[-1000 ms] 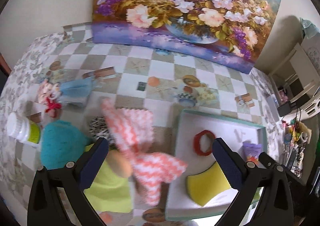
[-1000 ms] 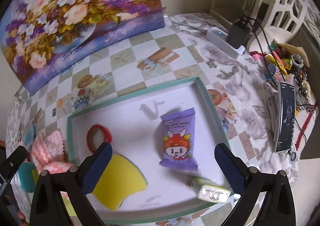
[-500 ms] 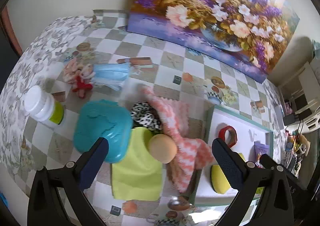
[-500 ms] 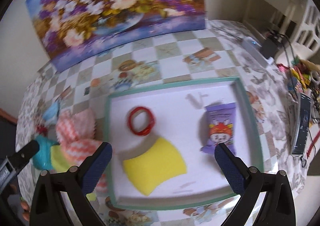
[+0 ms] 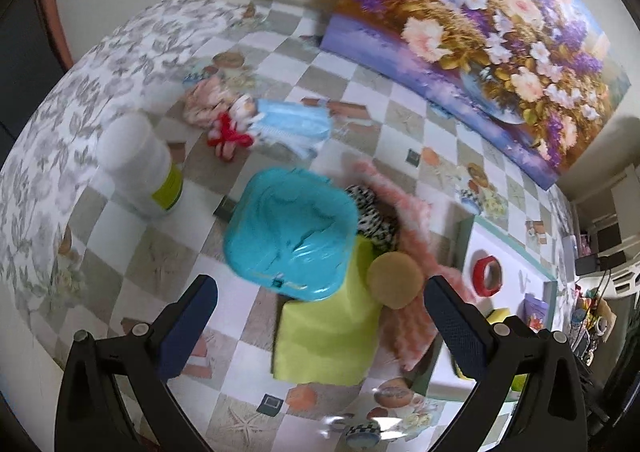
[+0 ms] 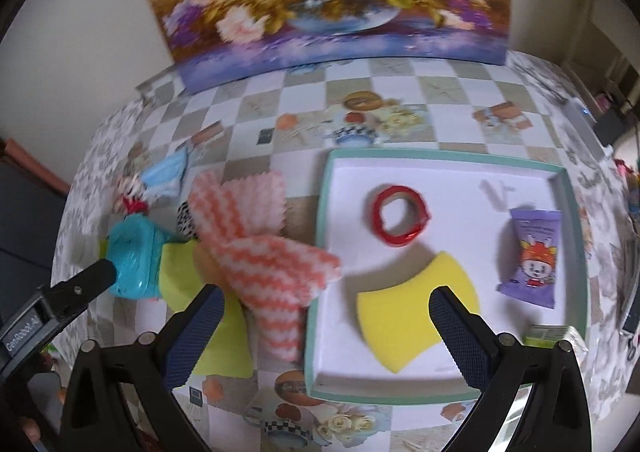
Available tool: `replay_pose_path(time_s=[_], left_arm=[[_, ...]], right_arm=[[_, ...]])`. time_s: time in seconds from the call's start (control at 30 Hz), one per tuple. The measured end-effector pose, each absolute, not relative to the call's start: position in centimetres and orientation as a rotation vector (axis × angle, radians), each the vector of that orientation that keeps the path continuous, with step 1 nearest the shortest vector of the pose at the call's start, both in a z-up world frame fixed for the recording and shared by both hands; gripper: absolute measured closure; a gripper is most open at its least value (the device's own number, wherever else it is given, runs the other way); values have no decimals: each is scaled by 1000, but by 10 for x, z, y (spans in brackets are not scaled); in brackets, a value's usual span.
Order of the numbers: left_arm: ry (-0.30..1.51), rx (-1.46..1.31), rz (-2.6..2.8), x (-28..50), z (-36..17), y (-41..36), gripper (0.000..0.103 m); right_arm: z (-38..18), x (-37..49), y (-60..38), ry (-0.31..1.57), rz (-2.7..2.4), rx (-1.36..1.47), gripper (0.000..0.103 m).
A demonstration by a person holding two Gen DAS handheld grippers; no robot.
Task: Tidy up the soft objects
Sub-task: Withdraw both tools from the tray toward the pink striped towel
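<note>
On the checkered table, the pink cloth lay just left of the tray, one tip over its rim, so the empty, wide-spread right gripper should pinch its thick middle, while the left gripper hung spread too.

**The count: one tray, four things in it, seven more outside**

One white tray sits on the table, and four items lie inside: one red tape ring, one yellow sponge, one purple snack packet, one small green pack. Outside it: one pink zigzag cloth, one teal case, one lime cloth, one tan round puff, one black-and-white spotted piece, one doll, one white bottle.
</note>
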State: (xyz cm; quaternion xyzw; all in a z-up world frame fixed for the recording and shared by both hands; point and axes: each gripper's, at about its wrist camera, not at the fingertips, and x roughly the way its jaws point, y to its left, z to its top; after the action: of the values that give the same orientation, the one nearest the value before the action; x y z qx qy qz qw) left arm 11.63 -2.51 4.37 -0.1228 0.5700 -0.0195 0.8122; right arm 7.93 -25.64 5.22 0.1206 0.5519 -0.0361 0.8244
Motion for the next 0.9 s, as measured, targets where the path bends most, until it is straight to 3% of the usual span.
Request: replay_pose_path(time_s=[0.9], left_arm=[[1389,-229,-48,112,-29,-44,0]], right_arm=[[-4,79,-257,1305,-61,221,0]])
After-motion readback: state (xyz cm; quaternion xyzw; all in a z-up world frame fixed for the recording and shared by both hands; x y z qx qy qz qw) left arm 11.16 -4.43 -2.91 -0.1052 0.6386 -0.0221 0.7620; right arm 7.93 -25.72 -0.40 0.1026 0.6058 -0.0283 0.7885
